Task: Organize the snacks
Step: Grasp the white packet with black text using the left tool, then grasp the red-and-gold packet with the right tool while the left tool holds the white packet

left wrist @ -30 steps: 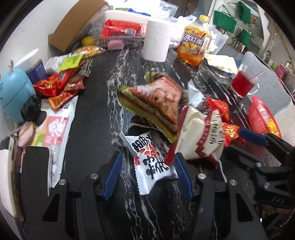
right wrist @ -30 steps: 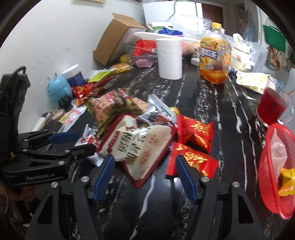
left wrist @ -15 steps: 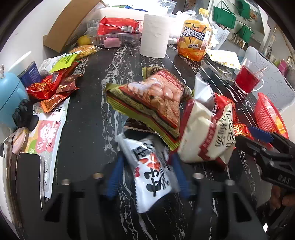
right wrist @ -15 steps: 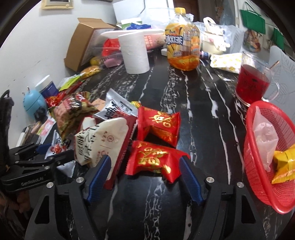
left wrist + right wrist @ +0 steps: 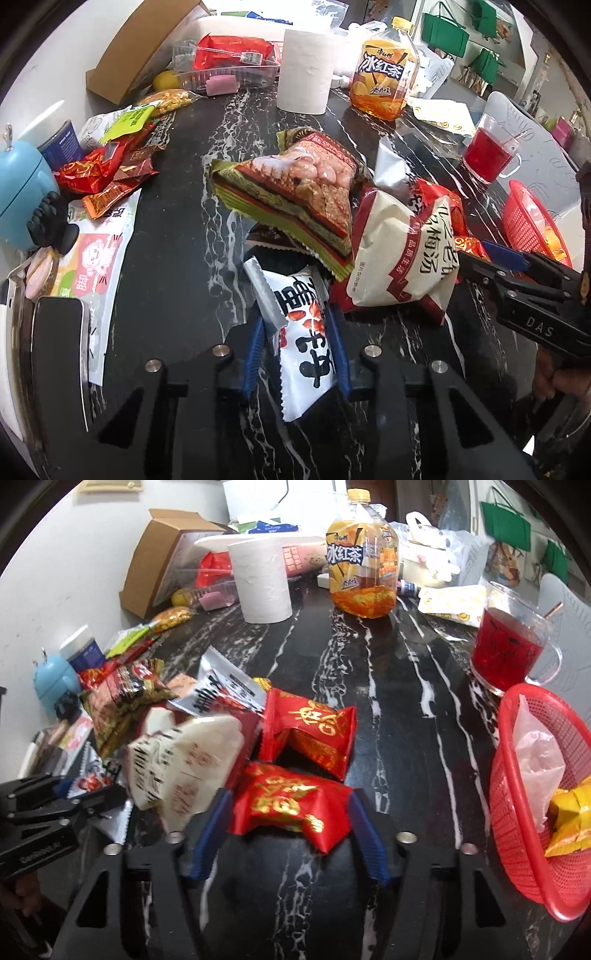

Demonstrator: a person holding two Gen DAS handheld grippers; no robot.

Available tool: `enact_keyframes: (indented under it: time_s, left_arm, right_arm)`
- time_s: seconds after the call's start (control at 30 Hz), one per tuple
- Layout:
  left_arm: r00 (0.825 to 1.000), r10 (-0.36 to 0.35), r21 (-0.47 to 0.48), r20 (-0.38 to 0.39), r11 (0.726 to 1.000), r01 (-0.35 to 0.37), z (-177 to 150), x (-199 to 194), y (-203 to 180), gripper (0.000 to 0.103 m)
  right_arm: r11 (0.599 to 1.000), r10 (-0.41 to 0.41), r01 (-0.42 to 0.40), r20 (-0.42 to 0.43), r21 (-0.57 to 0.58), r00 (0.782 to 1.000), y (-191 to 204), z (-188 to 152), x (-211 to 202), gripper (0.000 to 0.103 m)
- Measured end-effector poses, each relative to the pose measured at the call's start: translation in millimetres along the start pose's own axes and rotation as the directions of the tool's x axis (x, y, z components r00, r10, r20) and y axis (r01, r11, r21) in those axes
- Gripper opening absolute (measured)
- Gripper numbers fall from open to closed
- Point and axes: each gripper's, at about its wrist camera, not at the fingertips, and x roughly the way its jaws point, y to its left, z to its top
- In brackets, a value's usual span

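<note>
Left wrist: jaws seemingly pinch white packet [image 5: 304,347].

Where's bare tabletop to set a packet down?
Free: the dark strip between the red packets and the red basket, running back toward the tea bottle. Also between the left clutter and the central pile. The pile itself is crowded.
</note>
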Motion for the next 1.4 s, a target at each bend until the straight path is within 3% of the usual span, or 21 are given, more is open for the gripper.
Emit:
enact_keyframes:
  time_s: [0.27,0.73,0.9,0.97,1.2,1.27,1.4]
  left_arm:
    - [1.0,-0.011,-0.003,-0.01,1.0,0.011,-13.4,-10.0,-3.1,0.031]
    - [0.996,-0.061,0.051,-0.06,0.997,0.064,-42.5,-24.8,-27.7,0.031]
    - [0.997,-0.05,0.051,-0.06,0.997,0.053,-41.9,-24.5,-29.5,0.031]
    - [0.997,-0.051,0.052,-0.056,0.997,0.054,-42.0,-24.3,-29.7,0.031]
    - [0.998,-0.043,0.065,-0.045,0.997,0.046,-40.0,-21.7,-30.3,0.032]
    - [0.999,-0.036,0.071,-0.039,0.997,0.038,-39.1,-20.6,-31.4,0.032]
    - [0.999,-0.033,0.073,-0.023,0.997,0.035,-38.6,-19.8,-31.9,0.031]
  right_arm:
    - [1.0,0.014,-0.014,0.006,-0.02,1.0,1.8,-7.1,-6.4,0.047]
    - [0.999,0.015,-0.016,-0.026,-0.041,1.0,1.9,-52.2,-45.5,0.047]
    - [1.0,0.006,-0.007,-0.035,-0.029,0.999,-0.5,-59.0,-50.0,0.057]
    - [1.0,0.017,-0.018,-0.05,-0.018,0.999,-1.4,-58.1,-45.9,0.069]
    - [0.999,0.009,-0.011,-0.063,-0.033,0.998,3.5,-54.3,-33.4,0.077]
    - [0.999,-0.005,0.003,-0.063,-0.042,0.998,3.9,-55.0,-31.5,0.075]
    - [0.998,-0.025,0.023,-0.052,-0.057,0.998,2.3,-55.4,-32.4,0.054]
